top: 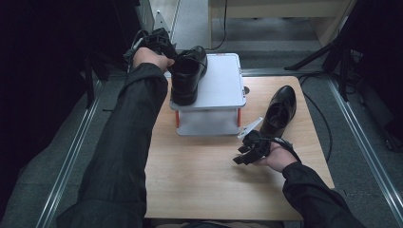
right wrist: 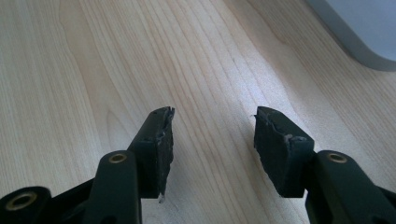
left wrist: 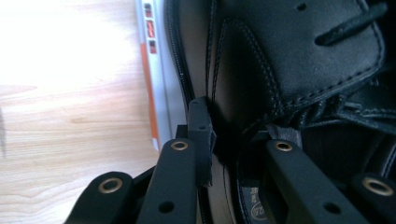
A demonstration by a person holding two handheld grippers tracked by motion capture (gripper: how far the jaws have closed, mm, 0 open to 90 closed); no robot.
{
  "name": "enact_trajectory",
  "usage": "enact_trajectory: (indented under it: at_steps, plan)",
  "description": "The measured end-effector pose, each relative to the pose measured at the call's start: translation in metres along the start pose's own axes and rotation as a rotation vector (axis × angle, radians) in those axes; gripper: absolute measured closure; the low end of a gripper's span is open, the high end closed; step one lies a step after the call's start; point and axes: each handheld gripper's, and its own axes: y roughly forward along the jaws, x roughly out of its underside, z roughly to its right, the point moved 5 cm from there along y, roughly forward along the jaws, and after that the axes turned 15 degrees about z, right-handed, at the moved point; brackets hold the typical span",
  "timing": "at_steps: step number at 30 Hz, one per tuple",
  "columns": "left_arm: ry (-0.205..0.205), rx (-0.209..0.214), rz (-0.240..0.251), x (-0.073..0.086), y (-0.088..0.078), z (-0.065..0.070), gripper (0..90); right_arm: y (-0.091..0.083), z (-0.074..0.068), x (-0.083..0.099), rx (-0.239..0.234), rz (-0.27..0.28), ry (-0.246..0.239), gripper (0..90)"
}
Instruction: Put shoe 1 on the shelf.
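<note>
At the far left of the high view we see our left claw [top: 164,47] reaching over the raised white platform [top: 223,85] at the back of the wooden counter [top: 204,171]. It sits at the collar of a black leather shoe [top: 187,73] that stands on the platform's left part, toe pointing away from us. In the left gripper view, one pad lies outside the shoe's [left wrist: 289,60] side wall and the other jaw goes into the opening, so the leather wall stands between them; whether the pads press on it or have just let go we cannot tell. The platform's white edge with its orange strip [left wrist: 148,93] shows just beside the shoe. Moving right, the second black shoe [top: 280,110] lies on the counter beside the platform, touching nothing of ours. Nearest us, on the right, our right claw [top: 247,151] hovers low over bare wood just short of that shoe's heel; in the right gripper view its jaws stand wide apart with only counter [right wrist: 93,70] between them.
</note>
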Motion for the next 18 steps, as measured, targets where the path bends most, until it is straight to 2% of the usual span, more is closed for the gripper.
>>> enact_trajectory:
  at_steps: [7, 11, 16, 18]
  plan:
    - [-0.014, 0.025, -0.014, 0.005, 0.003, 0.0, 76.8, 0.0, 0.0, 0.0, 0.002, -0.003, 0.003, 47.8]
    - [-0.036, 0.061, -0.025, 0.009, 0.004, 0.002, 75.0, 0.001, 0.0, 0.0, -0.001, -0.006, -0.009, 48.0]
    - [-0.028, 0.07, -0.039, 0.015, 0.008, 0.002, 72.9, 0.002, 0.001, 0.0, 0.003, -0.014, -0.006, 48.3]
    - [-0.022, 0.073, -0.03, 0.015, 0.008, 0.002, 71.6, 0.002, 0.001, 0.0, 0.003, -0.013, -0.007, 48.3]
